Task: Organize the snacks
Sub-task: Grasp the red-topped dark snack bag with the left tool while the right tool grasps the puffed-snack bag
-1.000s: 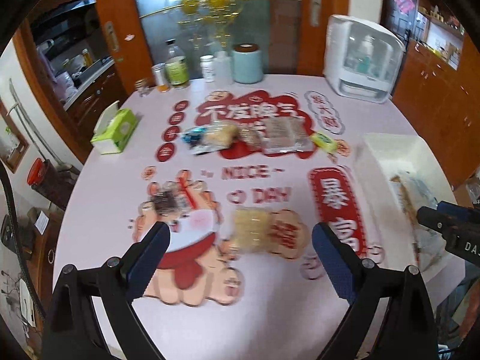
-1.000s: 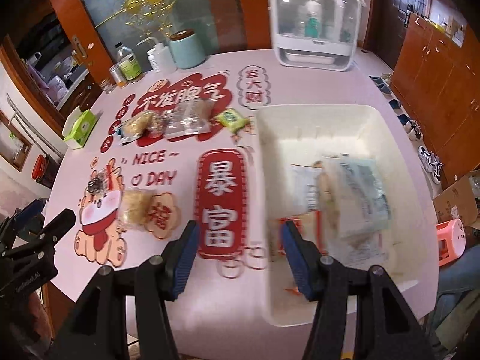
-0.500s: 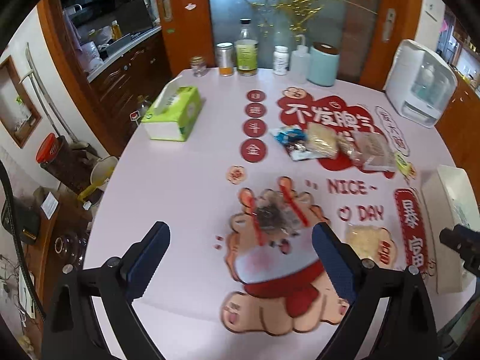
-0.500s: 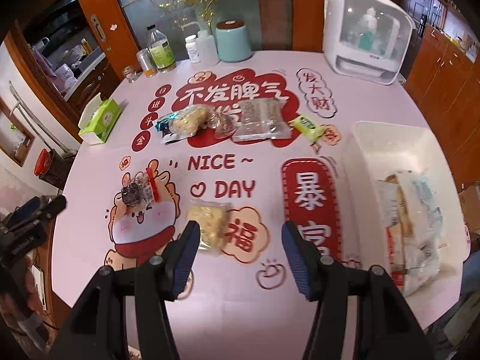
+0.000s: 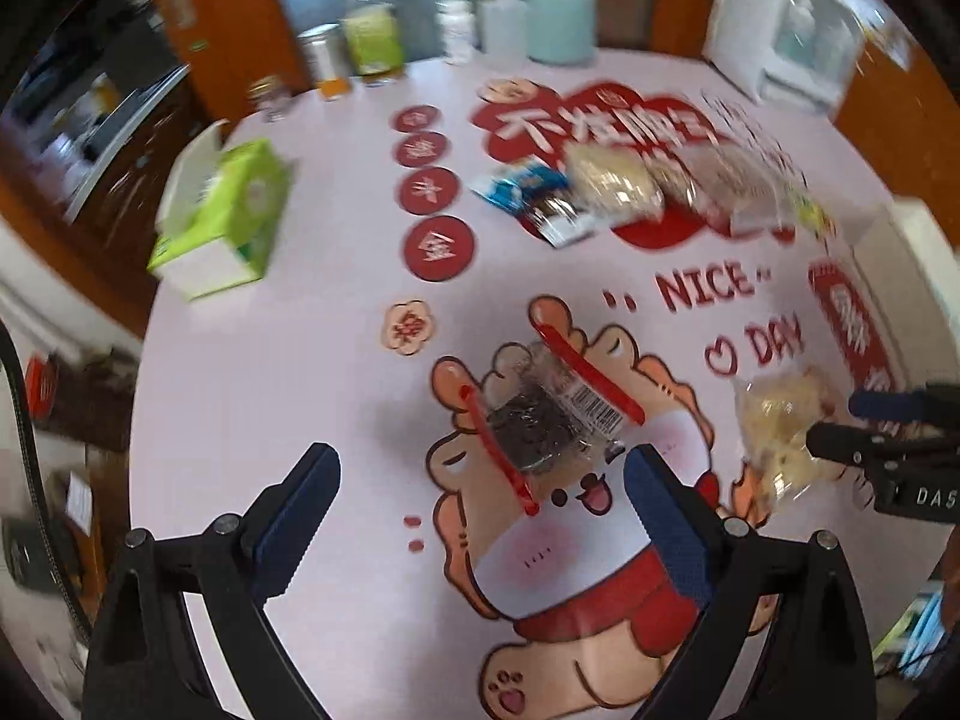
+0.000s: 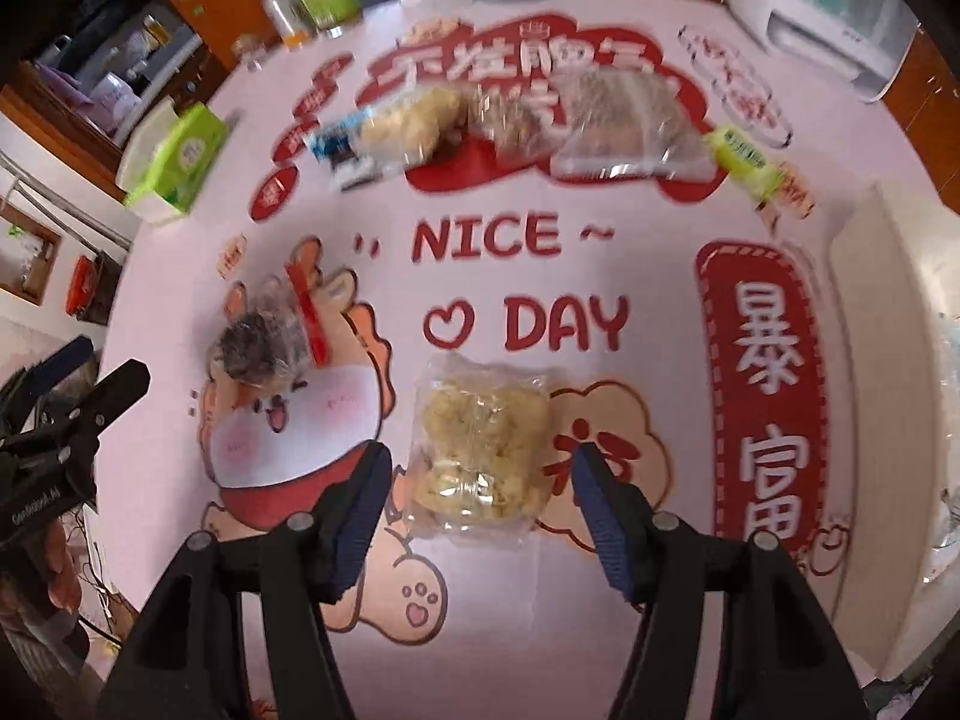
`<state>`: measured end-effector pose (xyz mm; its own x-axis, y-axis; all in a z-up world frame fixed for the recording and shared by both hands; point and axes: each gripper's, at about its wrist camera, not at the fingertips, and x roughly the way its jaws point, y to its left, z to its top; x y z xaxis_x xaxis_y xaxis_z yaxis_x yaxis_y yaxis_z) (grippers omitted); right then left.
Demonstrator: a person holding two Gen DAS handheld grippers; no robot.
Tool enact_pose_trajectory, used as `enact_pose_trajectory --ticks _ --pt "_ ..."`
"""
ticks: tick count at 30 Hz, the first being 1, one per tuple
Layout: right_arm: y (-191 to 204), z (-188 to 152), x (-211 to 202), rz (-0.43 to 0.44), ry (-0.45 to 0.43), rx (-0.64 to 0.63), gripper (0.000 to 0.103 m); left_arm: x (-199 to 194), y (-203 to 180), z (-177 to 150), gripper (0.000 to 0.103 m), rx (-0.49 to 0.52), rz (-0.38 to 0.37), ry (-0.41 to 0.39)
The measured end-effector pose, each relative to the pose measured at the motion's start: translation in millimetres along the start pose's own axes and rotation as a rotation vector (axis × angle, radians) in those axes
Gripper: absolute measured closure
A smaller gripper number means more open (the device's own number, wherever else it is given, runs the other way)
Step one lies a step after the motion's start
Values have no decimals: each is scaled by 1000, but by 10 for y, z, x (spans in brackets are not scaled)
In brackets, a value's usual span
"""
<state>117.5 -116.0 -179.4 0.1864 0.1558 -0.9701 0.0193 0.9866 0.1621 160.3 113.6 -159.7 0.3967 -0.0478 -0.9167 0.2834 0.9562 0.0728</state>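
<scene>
A clear pack of yellow snacks (image 6: pixel 480 438) lies flat on the pink printed table. My right gripper (image 6: pixel 480 463) points down over it. Its jaws are opening, one blue fingertip on each side of the pack's near half, and neither pad presses on it. A small clear pack of dark snacks (image 5: pixel 534 420) with red strips lies on the cartoon print. My left gripper (image 5: pixel 477 471) hangs open just short of it, and the pack's near corner sits close to the right finger. Each gripper shows in the other's view: the right gripper (image 5: pixel 870 429) and the left gripper (image 6: pixel 78 387).
A white bin (image 6: pixel 876 360) with bagged snacks stands at the table's right edge. Several more snack packs (image 6: pixel 540 114) lie in a row at the back, with a small green pack (image 6: pixel 744 162) beside them. A green tissue box (image 5: pixel 222 222), bottles (image 5: pixel 372 42) and a white appliance (image 6: pixel 840 18) line the far side.
Both grippers have swung left from the bin side and come down toward the table. The right jaws stand wider, now around the yellow pack. The dark pack now lies before the left gripper.
</scene>
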Motion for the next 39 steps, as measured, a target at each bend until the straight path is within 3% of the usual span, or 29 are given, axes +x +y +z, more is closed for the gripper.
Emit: enact_pose_trajectory --ticks 6,13,24,27,28,31,32,39 --pt "21 -13 283 -1 53 13 40 404 -102 16 8 133 -20 53" --pt "32 -27 396 -11 61 24 39 800 -70 83 8 114 -39 122" --pt "12 -23 467 -30 51 8 35 996 -43 161 8 105 -84 143" --pt "41 -43 478 -53 36 -12 34 976 22 145 26 63 -130 144" --pt "52 -50 479 -59 31 -19 34 957 22 139 39 56 -128 136" --pt "78 -72 479 -86 11 -34 42 926 24 109 48 24 -131 141" --pt "85 -84 472 -86 2 -41 46 914 12 94 60 21 -131 141" --pt "34 -172 403 -61 -14 -48 53 834 -115 -26 64 -33 -115 184"
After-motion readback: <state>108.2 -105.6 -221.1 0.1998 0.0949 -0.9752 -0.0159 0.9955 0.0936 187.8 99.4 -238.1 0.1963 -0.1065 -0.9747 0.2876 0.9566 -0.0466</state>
